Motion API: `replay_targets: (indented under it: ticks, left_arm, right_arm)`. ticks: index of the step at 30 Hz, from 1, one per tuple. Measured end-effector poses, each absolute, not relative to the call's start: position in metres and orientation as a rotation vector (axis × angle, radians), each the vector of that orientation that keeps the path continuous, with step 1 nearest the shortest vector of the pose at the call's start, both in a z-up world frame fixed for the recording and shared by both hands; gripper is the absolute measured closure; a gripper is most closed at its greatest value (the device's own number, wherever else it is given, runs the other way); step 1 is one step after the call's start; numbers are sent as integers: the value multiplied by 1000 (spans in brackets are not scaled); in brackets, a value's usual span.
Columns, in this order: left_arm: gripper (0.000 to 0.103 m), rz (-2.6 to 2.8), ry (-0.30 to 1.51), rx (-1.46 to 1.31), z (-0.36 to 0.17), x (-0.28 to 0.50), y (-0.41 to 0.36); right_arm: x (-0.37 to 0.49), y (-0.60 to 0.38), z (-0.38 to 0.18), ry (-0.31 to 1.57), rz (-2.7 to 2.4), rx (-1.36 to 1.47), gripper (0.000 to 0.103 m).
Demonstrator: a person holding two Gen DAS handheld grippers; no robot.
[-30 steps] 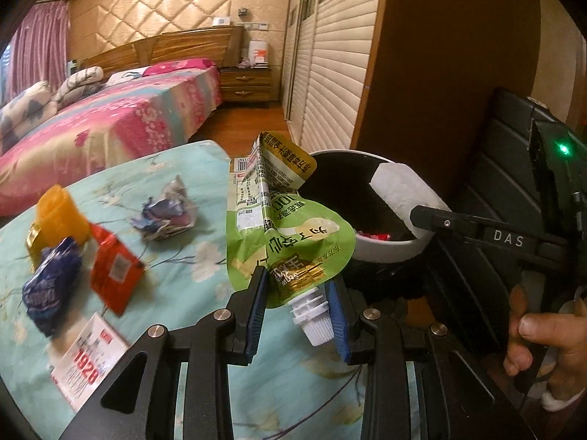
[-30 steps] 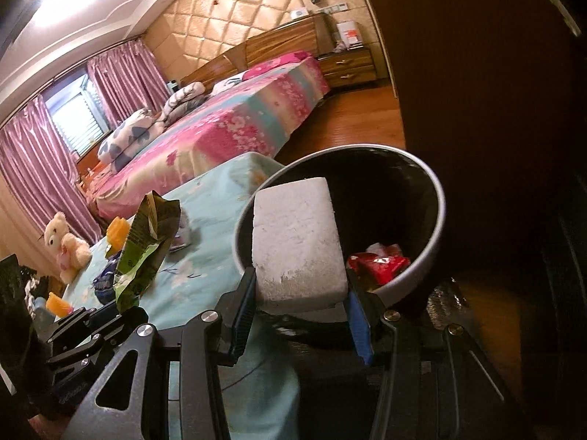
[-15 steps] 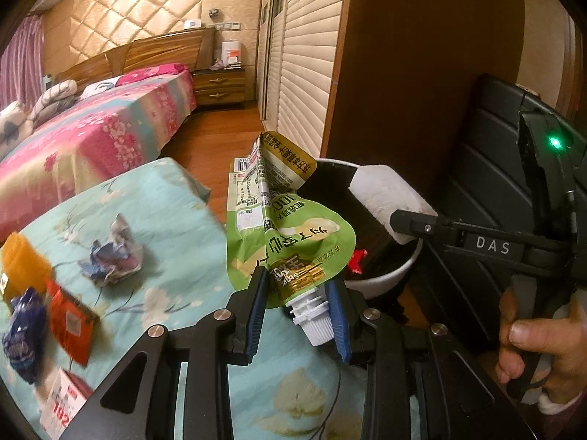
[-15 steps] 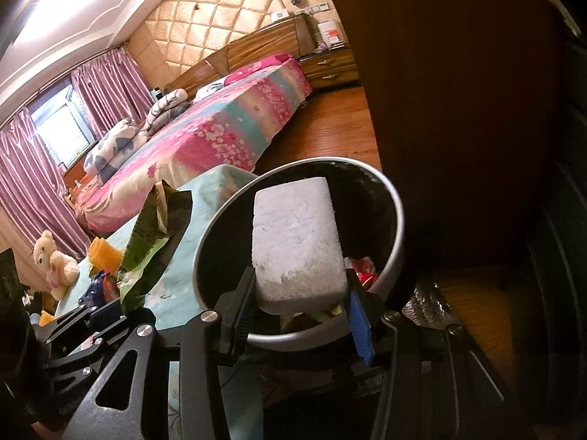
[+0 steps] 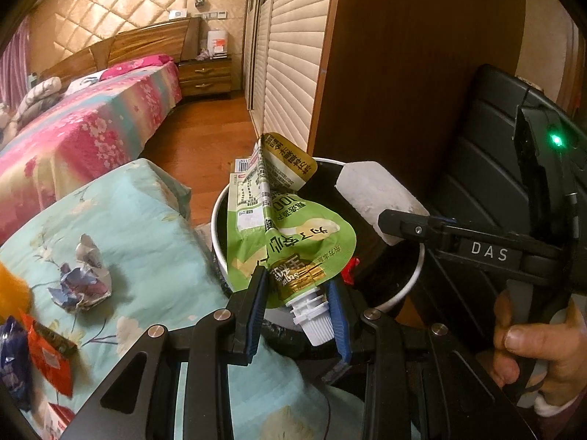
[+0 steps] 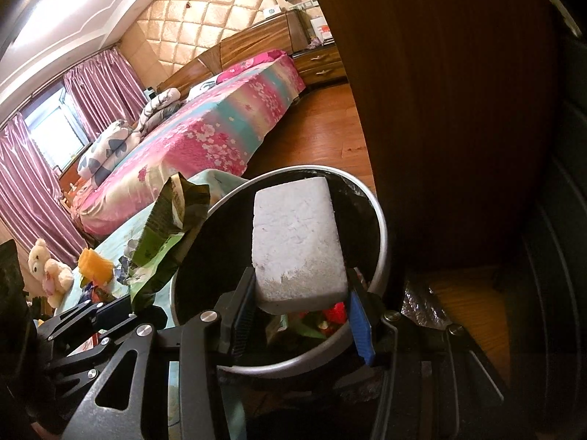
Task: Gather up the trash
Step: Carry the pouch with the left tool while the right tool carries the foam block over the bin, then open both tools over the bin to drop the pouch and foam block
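My left gripper (image 5: 297, 293) is shut on a green spouted drink pouch (image 5: 286, 227) and holds it over the near rim of the white trash bin (image 5: 411, 289). My right gripper (image 6: 299, 295) is shut on a white foam block (image 6: 297, 242) and holds it above the bin's open mouth (image 6: 378, 220). The block also shows in the left wrist view (image 5: 374, 190), and the pouch in the right wrist view (image 6: 165, 238). Red and green wrappers (image 6: 330, 315) lie inside the bin.
A table with a teal floral cloth (image 5: 146, 227) carries a crumpled wrapper (image 5: 84, 278), an orange packet (image 5: 47, 352) and a blue packet (image 5: 11, 363). A dark wooden wardrobe (image 5: 403, 73) and a black chair (image 5: 495, 154) stand behind the bin. A bed (image 5: 73, 128) lies beyond.
Both grippers moved from beside the table to over the bin, each still holding its item. The bin's mouth now lies directly under the foam block and the pouch.
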State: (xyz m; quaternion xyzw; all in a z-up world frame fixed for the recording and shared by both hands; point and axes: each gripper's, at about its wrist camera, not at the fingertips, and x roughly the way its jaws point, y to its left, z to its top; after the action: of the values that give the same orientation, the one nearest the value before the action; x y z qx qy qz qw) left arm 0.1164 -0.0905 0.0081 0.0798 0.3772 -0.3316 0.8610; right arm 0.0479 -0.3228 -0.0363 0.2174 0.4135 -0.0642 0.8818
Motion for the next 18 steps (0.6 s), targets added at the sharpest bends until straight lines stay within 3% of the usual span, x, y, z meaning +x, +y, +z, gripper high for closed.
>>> replay_targets:
  ticks: [16, 18]
  left_arm:
    - [72, -704, 803, 159, 9, 120, -99]
    - [67, -701, 810, 154, 9, 121, -98]
  right_arm:
    - [58, -328, -40, 872, -130, 456, 53]
    - [58, -328, -40, 871, -131, 459, 52]
